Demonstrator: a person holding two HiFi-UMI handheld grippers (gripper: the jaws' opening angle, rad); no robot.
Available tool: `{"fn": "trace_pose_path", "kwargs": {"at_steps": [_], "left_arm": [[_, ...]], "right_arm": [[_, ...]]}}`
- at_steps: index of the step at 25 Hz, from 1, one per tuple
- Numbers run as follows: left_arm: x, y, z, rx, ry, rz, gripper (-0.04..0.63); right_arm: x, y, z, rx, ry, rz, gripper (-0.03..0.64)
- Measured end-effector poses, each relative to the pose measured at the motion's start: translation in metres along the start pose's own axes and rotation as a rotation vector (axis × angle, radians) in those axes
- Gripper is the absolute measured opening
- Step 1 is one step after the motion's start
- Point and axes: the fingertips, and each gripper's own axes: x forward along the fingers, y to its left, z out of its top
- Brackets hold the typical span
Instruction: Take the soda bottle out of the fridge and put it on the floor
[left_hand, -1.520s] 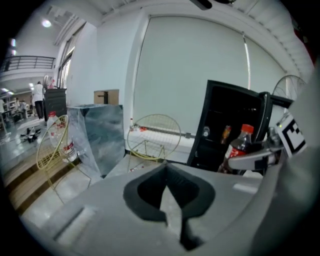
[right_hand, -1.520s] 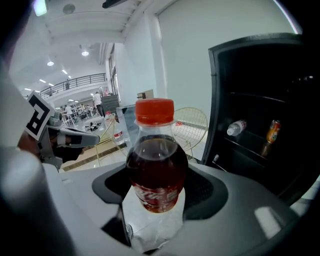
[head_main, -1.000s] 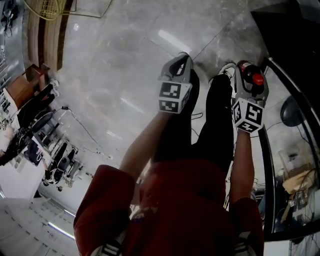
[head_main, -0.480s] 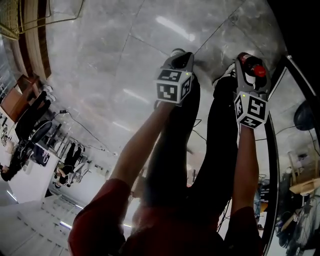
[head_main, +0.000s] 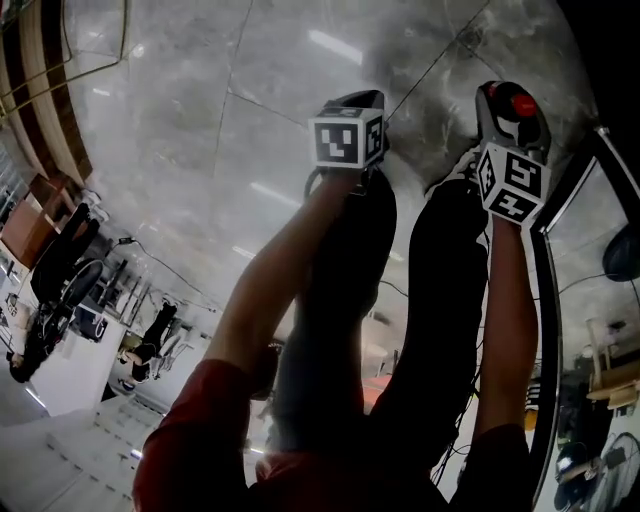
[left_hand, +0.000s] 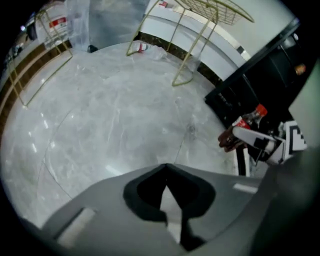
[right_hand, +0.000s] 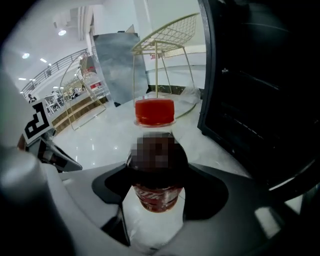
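**Soda bottle in the right tool, out beside the fridge**

From the head view, looking steeply down: both forearms stretched forward past black trouser legs (head_main: 440, 300), over the grey marble floor (head_main: 180, 130). Right forearm (head_main: 497, 330) nearly straight, with the right tool (head_main: 512, 108) at its end, just beside the black fridge (head_main: 612, 60). Of the soda bottle (head_main: 521, 103), only the red cap and a little dark neck visible here, above the marker cube. Left forearm (head_main: 275, 290) angled slightly inward, carrying the left tool (head_main: 352, 100) to about the same reach as the right one, near it but not touching.

From the right gripper view, much more of the grip: jaws closed on the bottle at its red label, cap upward, dark drink filling the shoulder. Behind it a gold wire chair (right_hand: 170, 35), and the fridge's dark side along the right. At the left edge, a corner of the left tool's marker cube.

From the left gripper view: jaws brought together with nothing between them, aimed at bare floor. Only here, the bottle from the side, far right: cap, red label and dark lower body past the right tool's grey jaw.

No telling from any view whether the bottle's base meets the floor.
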Motion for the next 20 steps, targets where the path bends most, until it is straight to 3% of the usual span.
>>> {"fn": "trace_pose_path", "kwargs": {"at_steps": [3, 20], "left_arm": [[0.030, 0.019, 0.010, 0.079, 0.010, 0.067, -0.002], [0.080, 0.025, 0.021, 0.013, -0.047, 0.041, -0.002]], "right_arm": [[0.044, -0.014, -0.010, -0.013, 0.009, 0.002, 0.304], [0.150, -0.050, 0.053, -0.049, -0.137, -0.046, 0.304]]}}
